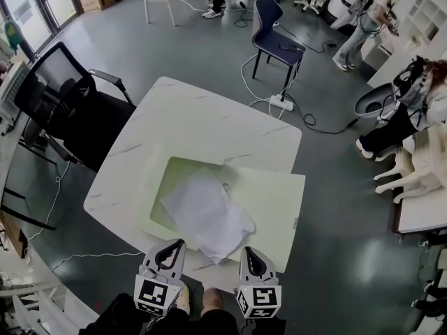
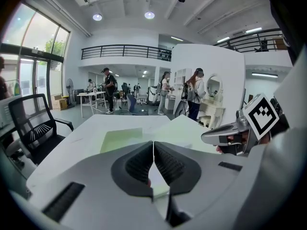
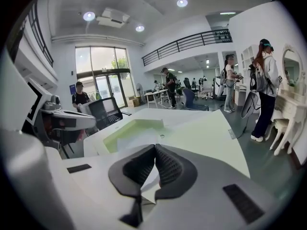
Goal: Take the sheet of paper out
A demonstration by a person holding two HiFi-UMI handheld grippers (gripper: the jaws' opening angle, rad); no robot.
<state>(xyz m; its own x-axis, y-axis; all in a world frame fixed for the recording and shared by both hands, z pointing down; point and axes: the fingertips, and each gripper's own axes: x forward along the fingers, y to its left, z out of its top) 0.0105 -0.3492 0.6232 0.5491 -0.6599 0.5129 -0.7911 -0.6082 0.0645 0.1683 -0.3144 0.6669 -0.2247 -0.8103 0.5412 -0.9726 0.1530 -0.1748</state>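
Observation:
A pale green folder (image 1: 272, 201) lies open on the white marble table (image 1: 202, 117). A white, slightly rumpled sheet of paper (image 1: 207, 216) rests across it, its near corner reaching toward the table's near edge. My left gripper (image 1: 172, 246) and right gripper (image 1: 249, 252) hover side by side at that edge, on either side of the sheet's near corner. Both are shut with nothing between their jaws. In the left gripper view the folder (image 2: 122, 139) lies beyond the closed jaws. The right gripper view shows the paper (image 3: 139, 139) on the folder (image 3: 204, 133) just ahead.
A black office chair (image 1: 66, 107) stands at the table's left. Beyond the far edge are a blue chair (image 1: 277, 37) and a power strip (image 1: 281, 103) with cables on the floor. People and white furniture (image 1: 422, 166) are at the right.

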